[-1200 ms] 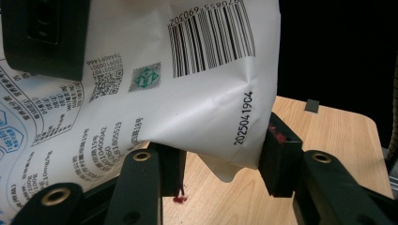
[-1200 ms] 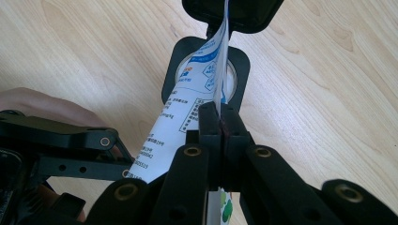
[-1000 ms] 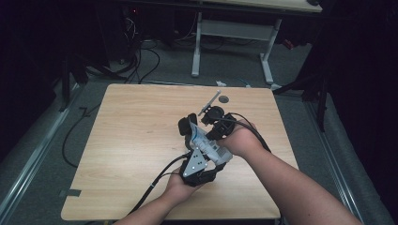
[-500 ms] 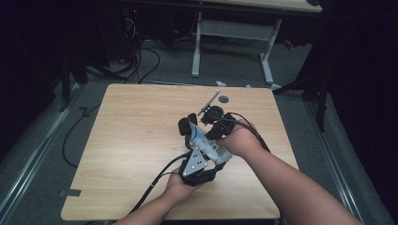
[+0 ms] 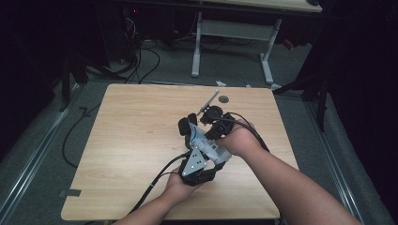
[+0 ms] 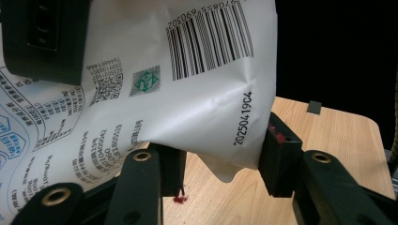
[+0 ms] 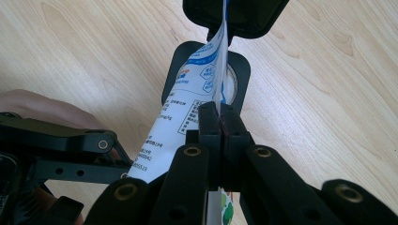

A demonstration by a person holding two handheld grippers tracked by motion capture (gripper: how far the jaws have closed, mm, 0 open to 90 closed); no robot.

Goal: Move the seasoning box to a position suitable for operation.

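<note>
1. The table (image 5: 122,140) carries the work near its middle; a thin rod (image 5: 209,101) and a small disc (image 5: 224,99) lie well apart, toward the far edge.
2. The packet (image 6: 187,93), white with a barcode and printed text, hangs above the table between both grippers.
3. The left gripper (image 6: 220,161) stands with its jaws partly open around the packet's lower corner; a firm grip cannot be confirmed.
4. The right gripper (image 7: 219,123) has its jaws closed flat on the packet's edge.
5. Judged step: a two-point hold. The next move calls for the left jaws to close before any pulling.
</note>
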